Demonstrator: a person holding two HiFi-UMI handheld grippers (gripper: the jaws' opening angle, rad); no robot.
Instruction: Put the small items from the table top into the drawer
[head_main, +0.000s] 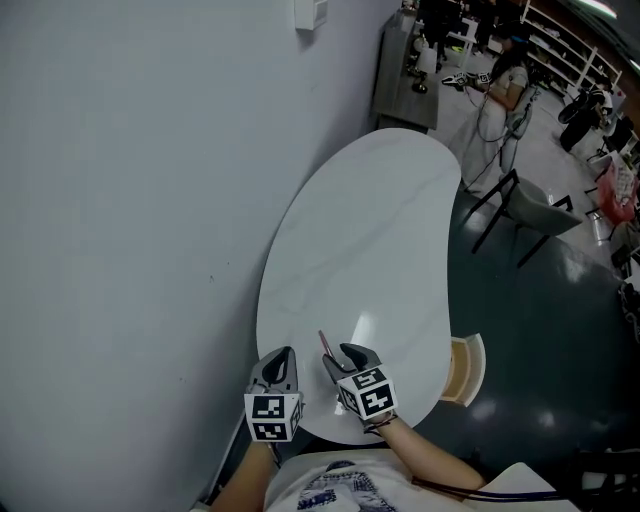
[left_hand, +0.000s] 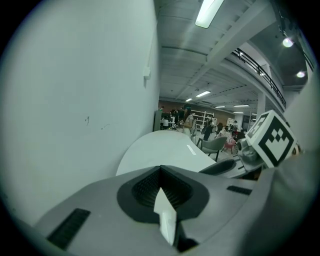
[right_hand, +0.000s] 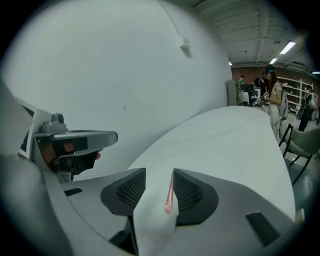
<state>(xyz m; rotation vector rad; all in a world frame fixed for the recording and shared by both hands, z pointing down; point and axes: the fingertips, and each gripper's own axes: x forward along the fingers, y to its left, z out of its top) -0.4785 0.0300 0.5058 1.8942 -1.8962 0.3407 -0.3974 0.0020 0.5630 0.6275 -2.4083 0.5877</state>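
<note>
The wall (head_main: 120, 200) hugs the table (head_main: 370, 230)'s left edge, no passing there. Right side's open floor (head_main: 520, 330), just the drawer (head_main: 466, 368) poking out, chair (head_main: 535, 205) further off.

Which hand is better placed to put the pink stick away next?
Right. The pink stick sits between the open jaws of the right gripper, nearer the drawer; the left gripper is shut and empty.

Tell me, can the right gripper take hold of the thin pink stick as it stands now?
Probably yes. The jaws of the right gripper stand apart, and the pink stick is between them, close against one pad. Nothing else shows between them.
</note>
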